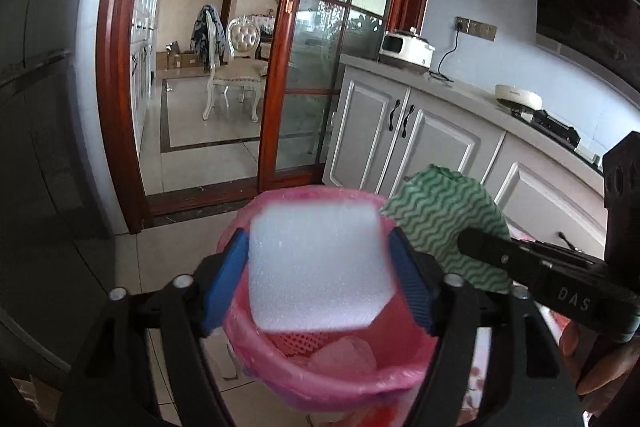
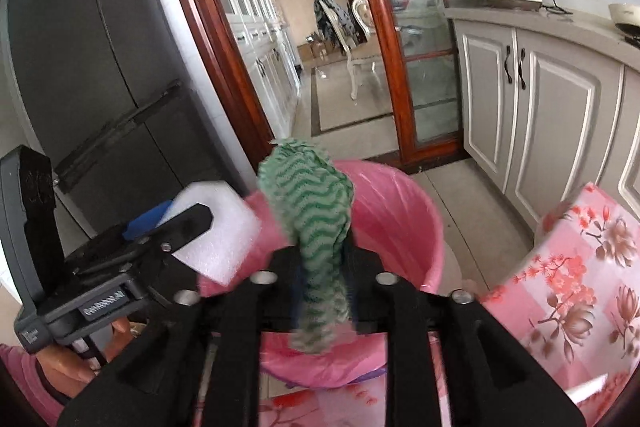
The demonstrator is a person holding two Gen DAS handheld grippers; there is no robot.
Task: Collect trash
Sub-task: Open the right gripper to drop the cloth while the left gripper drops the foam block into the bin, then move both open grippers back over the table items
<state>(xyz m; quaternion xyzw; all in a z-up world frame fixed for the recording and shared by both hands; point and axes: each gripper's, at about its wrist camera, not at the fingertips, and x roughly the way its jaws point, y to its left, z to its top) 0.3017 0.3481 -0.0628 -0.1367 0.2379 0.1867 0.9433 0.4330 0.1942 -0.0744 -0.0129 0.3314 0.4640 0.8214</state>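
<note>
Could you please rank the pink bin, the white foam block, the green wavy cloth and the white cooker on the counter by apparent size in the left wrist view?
1. pink bin
2. white foam block, enlarged by nearness
3. green wavy cloth
4. white cooker

A white foam block (image 1: 318, 267) — square and flat — is clamped between the left gripper's blue pads (image 1: 224, 281), above the pink-lined bin (image 1: 340, 383). A green wavy-patterned cloth (image 2: 310, 215) — crumpled, standing upright — is pinched between the right gripper's fingers (image 2: 356, 267), over the same bin's mouth.
</note>
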